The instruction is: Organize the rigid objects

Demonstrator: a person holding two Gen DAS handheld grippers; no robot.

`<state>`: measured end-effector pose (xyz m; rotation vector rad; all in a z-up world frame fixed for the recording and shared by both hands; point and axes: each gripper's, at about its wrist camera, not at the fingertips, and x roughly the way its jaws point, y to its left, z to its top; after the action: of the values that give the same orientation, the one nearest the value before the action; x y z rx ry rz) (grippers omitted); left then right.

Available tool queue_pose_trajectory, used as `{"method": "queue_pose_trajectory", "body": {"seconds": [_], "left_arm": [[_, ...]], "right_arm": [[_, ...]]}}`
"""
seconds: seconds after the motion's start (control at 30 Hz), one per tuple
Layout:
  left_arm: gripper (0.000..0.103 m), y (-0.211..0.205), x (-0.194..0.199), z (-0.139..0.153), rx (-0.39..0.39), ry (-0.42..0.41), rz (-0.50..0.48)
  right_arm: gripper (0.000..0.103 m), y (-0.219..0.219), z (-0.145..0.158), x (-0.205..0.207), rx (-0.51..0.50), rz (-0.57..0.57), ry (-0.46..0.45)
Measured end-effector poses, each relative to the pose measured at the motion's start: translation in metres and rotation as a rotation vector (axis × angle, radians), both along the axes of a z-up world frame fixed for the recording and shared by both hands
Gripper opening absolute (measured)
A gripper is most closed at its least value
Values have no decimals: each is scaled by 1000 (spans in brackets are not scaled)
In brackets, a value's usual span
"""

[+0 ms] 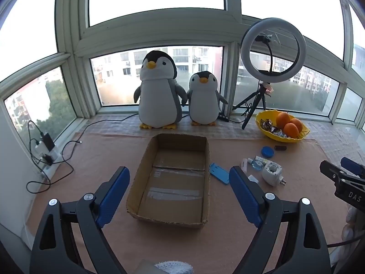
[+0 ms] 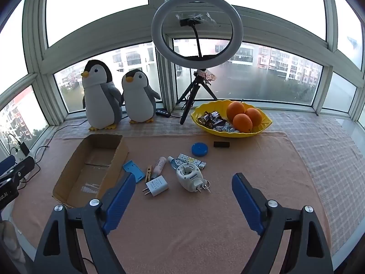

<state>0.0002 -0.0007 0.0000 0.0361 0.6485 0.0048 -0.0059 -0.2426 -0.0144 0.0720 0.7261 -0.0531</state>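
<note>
An open brown cardboard box (image 1: 173, 180), shallow and rectangular with tape strips on its floor, is sitting on the peach cloth-covered table (image 2: 205, 217) with nothing showing inside. Just beside its right wall, small rigid items are lying scattered: one blue flat plastic holder (image 2: 134, 170), one wooden clothespin (image 2: 148, 173), one white plug charger (image 2: 157, 185), one white round plug-in device (image 2: 190, 178), one small pale tube (image 2: 159, 165), one patterned tube (image 2: 192, 160), one small clear blue bottle (image 2: 172, 162), one blue round lid (image 2: 200, 148) and one short black cylinder (image 2: 221, 144).

The left gripper (image 1: 180, 178) is hovering over the box, jaws spread wide and holding nothing. The right gripper (image 2: 183, 186) is hanging near the scattered items, jaws likewise wide apart and empty.

Behind, two plush penguins (image 1: 159, 93) are standing by the window, and one yellow bowl (image 2: 231, 119) is holding three oranges (image 2: 243, 118).
</note>
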Motion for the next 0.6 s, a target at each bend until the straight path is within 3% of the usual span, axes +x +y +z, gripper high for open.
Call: {"method": "queue_pose_trajectory", "body": {"seconds": [0.6], "left_arm": [[89,3,5,-6,-15,23,-4]], "right_arm": [[84,-1,-5,2,-2,-7,1]]}}
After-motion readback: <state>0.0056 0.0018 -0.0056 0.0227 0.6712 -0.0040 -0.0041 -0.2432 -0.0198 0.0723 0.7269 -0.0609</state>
